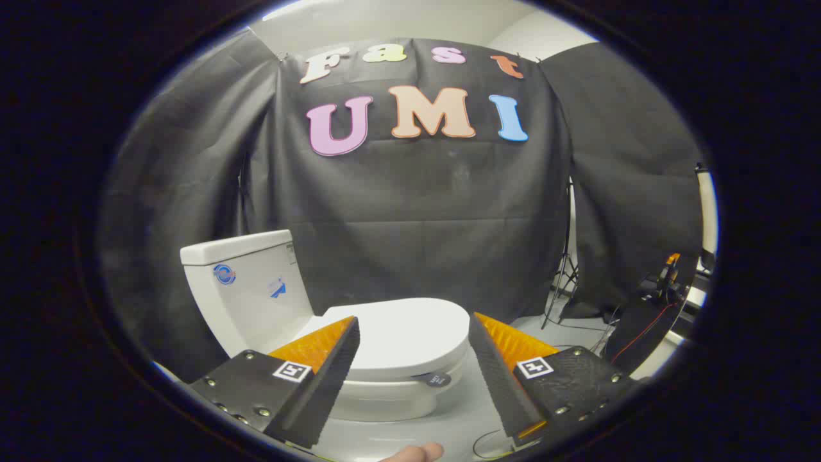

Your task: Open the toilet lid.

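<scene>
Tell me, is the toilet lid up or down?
Down: the toilet lid lies flat over the bowl, beyond the open tongs.

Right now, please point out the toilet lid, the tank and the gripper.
toilet lid (410, 330): gripper view, closed lid's top.
tank (253, 292): gripper view, front wall.
gripper (410, 359): gripper view, open, midway between fingertips.

Pale floor (474, 410) carries toilet (385, 359), tripod (564, 289), cables (577, 327).
</scene>
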Motion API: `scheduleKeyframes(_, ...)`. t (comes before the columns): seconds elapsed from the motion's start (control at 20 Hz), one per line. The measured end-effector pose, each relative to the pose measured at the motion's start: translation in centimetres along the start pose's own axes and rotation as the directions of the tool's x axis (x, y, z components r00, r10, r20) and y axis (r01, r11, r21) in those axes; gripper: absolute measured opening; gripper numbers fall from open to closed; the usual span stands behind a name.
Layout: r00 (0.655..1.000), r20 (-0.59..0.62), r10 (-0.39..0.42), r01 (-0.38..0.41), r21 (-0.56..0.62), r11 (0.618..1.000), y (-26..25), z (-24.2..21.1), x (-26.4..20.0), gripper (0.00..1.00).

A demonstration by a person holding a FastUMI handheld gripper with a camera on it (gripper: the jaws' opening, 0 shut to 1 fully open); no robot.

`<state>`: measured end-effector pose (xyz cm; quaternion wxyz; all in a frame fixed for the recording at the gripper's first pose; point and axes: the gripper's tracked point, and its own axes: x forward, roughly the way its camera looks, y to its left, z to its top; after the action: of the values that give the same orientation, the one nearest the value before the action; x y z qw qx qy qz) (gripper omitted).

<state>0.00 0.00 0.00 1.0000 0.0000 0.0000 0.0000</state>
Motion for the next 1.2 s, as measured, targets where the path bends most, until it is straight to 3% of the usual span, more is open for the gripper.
scheduleKeyframes(1.2,0.997,-0.06,-0.042,0.042,-0.005,0.999,-2.0,-5.1,2.1,1.0)
